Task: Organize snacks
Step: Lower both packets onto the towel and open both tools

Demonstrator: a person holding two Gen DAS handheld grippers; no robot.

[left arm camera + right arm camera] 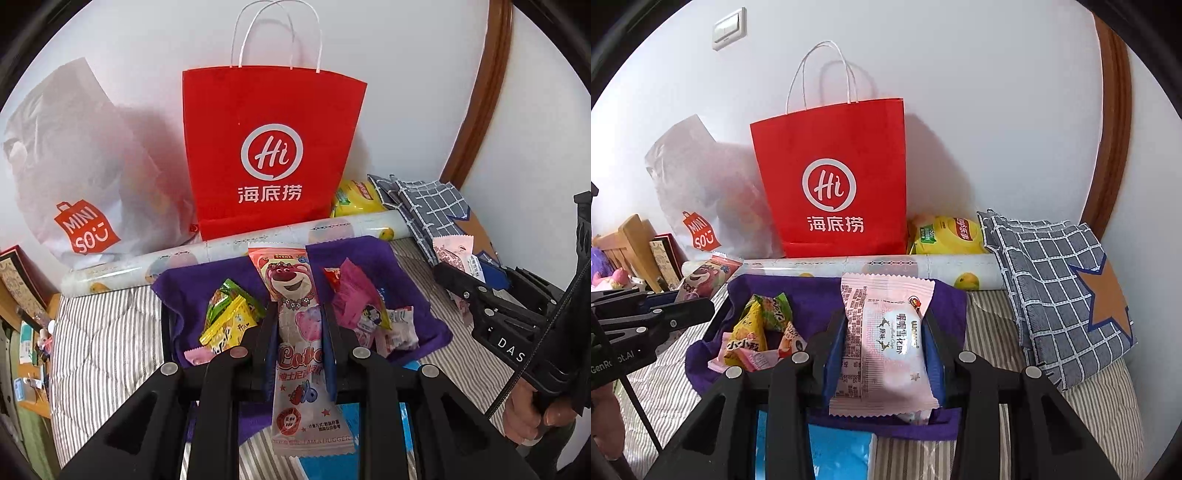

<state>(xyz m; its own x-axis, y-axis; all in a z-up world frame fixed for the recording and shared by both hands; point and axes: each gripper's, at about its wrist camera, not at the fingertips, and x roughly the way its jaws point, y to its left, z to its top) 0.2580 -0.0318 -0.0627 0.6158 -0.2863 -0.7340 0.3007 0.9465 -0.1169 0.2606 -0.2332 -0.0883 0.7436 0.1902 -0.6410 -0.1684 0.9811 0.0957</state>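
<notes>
My left tongs (299,325) are clenched on the long pink bear-print snack packet (295,328), which stands between the fingers and extends past both ends of them. My right tongs (882,343) are clenched on the pale pink wafer packet (886,339), held flat between the blue pads (834,354).

Directly beneath and ahead of both tongs sits the purple-lined bin (406,273). It contains yellow and green sachets (229,317) to the left of my left tongs and a magenta wrapper (352,295) with small pale packets to their right.

Beyond the bin lies a printed roll (229,247), then the red paper bag (269,147), upright against the wall; I cannot see its contents. The white Miniso bag (88,192) is translucent, contents indistinct. The yellow chip bag (945,232) is partly hidden behind the roll.
</notes>
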